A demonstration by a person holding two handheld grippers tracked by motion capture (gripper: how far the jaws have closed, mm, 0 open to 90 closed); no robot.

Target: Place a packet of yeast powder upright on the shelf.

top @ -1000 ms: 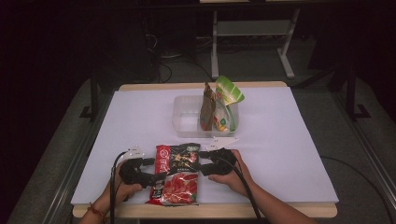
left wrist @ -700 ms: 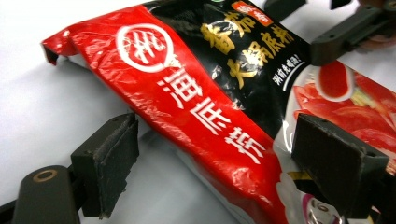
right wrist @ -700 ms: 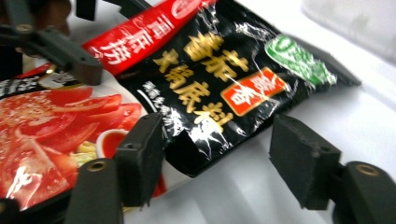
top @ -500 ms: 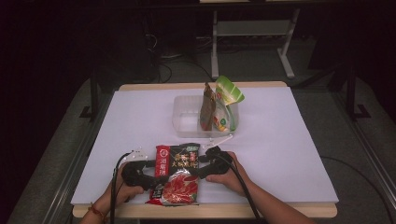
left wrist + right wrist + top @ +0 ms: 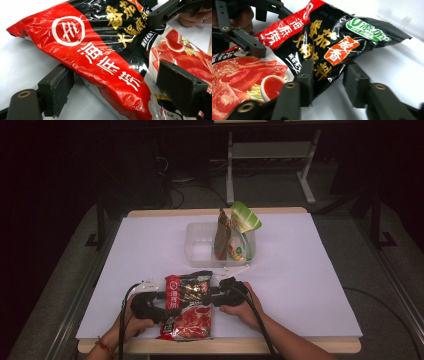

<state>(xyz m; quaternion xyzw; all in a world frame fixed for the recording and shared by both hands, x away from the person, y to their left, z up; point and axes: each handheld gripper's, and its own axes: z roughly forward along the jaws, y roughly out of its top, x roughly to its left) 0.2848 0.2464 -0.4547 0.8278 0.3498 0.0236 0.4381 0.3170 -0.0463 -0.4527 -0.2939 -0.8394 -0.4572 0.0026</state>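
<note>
Item: one red-and-black packet [image 5: 190, 322] with a tomato picture on its lower half.
Place: flat at the near edge of the table [image 5: 310, 280], between the person's two hands. It lies where it did a second ago, with its black end a little raised off the surface.
Right gripper [image 5: 330, 82]: the jaws opened wider and have just been closing again, and are now roughly half shut. The packet's black edge [image 5: 322, 47] sits between them. One jaw lies against the print and the other stands clear with table showing in the gap, so there is no firm pinch yet.
Left gripper [image 5: 117, 92]: the jaws are wide apart and straddle the packet's red band [image 5: 100, 57], one pad by its edge and one over the tomato print. Neither pad presses, and the hand has kept its place.
Change: only the right jaws have changed. The packet has not been lifted or carried.
Reading: a right-side grip looks to be in the making. The pick-up has most likely just begun.
Farther off: clear tub [image 5: 197, 251], well apart toward the table's far side, holds a brown pouch [image 5: 221, 237] and a green pouch [image 5: 242, 227], both upright. It is probably where the packet is to go.
</note>
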